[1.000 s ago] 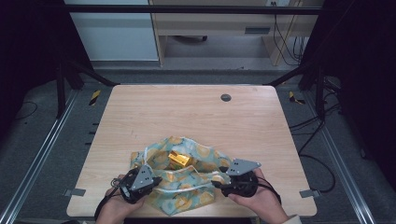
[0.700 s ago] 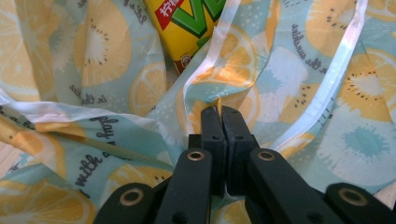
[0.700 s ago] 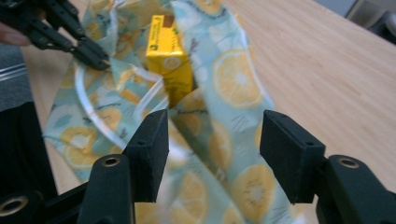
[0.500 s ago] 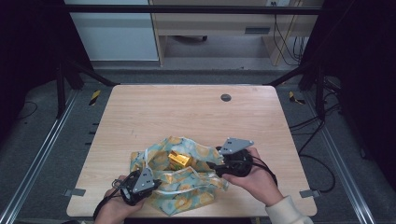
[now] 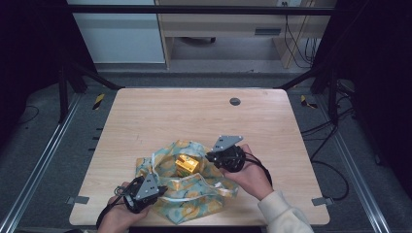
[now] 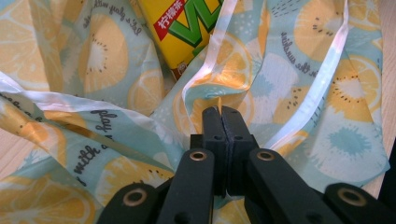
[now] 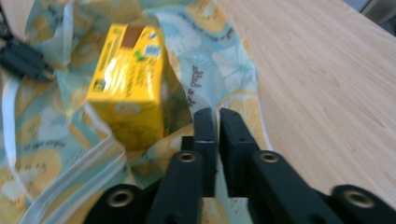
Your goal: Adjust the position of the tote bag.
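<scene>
Lying crumpled at the table's (image 5: 145, 116) near edge, the fruit-print bag (image 5: 194, 204) with its long axis running left to right, mouth facing the far side and the yellow drink carton (image 5: 187, 164) sitting upright inside. Pinching the bag's near rim, the left gripper (image 6: 219, 112), jaws pressed together on the fabric. Hovering at the bag's right edge beside the carton, the right gripper (image 7: 218, 114), jaws having just been closing, now nearly together; gripping fabric or not, impossible telling.

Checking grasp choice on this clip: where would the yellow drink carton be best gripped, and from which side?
Judging by its pose, grip the yellow drink carton across its narrow side faces, coming from above: it stands partly wrapped in the fruit-print bag, so only its upper part is free.
</scene>
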The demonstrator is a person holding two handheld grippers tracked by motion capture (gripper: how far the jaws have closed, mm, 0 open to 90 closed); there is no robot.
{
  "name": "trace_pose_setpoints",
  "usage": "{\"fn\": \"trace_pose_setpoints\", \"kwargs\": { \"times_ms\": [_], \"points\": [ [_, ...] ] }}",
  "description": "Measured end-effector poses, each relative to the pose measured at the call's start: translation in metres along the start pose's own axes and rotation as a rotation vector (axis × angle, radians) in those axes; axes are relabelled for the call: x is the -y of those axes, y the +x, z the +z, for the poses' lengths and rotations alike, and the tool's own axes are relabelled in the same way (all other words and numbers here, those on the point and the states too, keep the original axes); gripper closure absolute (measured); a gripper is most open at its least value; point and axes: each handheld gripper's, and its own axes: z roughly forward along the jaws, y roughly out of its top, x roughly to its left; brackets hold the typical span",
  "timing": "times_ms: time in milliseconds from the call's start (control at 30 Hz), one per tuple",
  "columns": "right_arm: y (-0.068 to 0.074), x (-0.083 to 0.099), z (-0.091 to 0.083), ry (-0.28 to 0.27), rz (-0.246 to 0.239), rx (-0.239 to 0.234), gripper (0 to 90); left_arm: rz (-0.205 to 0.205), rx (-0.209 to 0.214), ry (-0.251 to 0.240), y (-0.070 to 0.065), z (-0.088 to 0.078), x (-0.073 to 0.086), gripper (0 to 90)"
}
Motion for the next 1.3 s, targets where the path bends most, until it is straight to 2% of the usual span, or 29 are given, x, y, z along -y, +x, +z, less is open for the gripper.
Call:
{"fn": "trace_pose_setpoints", "kwargs": {
  "times_ms": [133, 267, 300, 367, 400, 433, 533, 667, 1000, 1133, 1300],
  "points": [
    [-0.012, -0.010, 0.007, -0.008, 0.036, -0.001, 90.0, 0.024, 0.003, 0.027, -0.002, 0.002, 0.001, 90.0],
    [-0.026, -0.013, 0.023, 0.015, 0.066, 0.001, 90.0, 0.033, 0.009, 0.040, -0.003, 0.003, 0.001, 90.0],
    [-0.030, -0.012, 0.027, 0.025, 0.073, 0.005, 90.0, 0.032, 0.012, 0.053, -0.003, 0.004, 0.001, 90.0],
    [-0.038, -0.010, 0.036, 0.030, 0.095, 0.007, 90.0, 0.046, -0.015, 0.095, -0.002, 0.006, 0.002, 90.0],
    [-0.042, -0.009, 0.039, 0.033, 0.105, 0.013, 90.0, 0.046, 0.000, 0.110, -0.002, 0.008, 0.003, 90.0],
    [-0.047, -0.007, 0.042, 0.038, 0.122, 0.027, 90.0, 0.045, 0.014, 0.112, -0.003, 0.009, 0.004, 90.0],
    [-0.059, -0.004, 0.051, 0.049, 0.141, 0.057, 90.0, 0.055, -0.001, 0.099, -0.002, 0.008, 0.002, 90.0],
    [-0.072, -0.005, 0.054, 0.041, 0.179, 0.082, 90.0, 0.045, -0.005, 0.099, -0.002, 0.006, 0.002, 90.0],
    [-0.086, -0.010, 0.064, 0.065, 0.180, 0.122, 90.0, 0.034, -0.010, 0.094, -0.001, 0.006, 0.003, 89.6],
    [-0.087, -0.008, 0.068, 0.081, 0.174, 0.132, 90.0, 0.040, -0.012, 0.099, -0.001, 0.007, 0.003, 89.5],
    [-0.090, -0.005, 0.073, 0.117, 0.164, 0.169, 90.0, 0.035, -0.004, 0.140, -0.003, 0.013, 0.005, 89.5]
  ]
}}
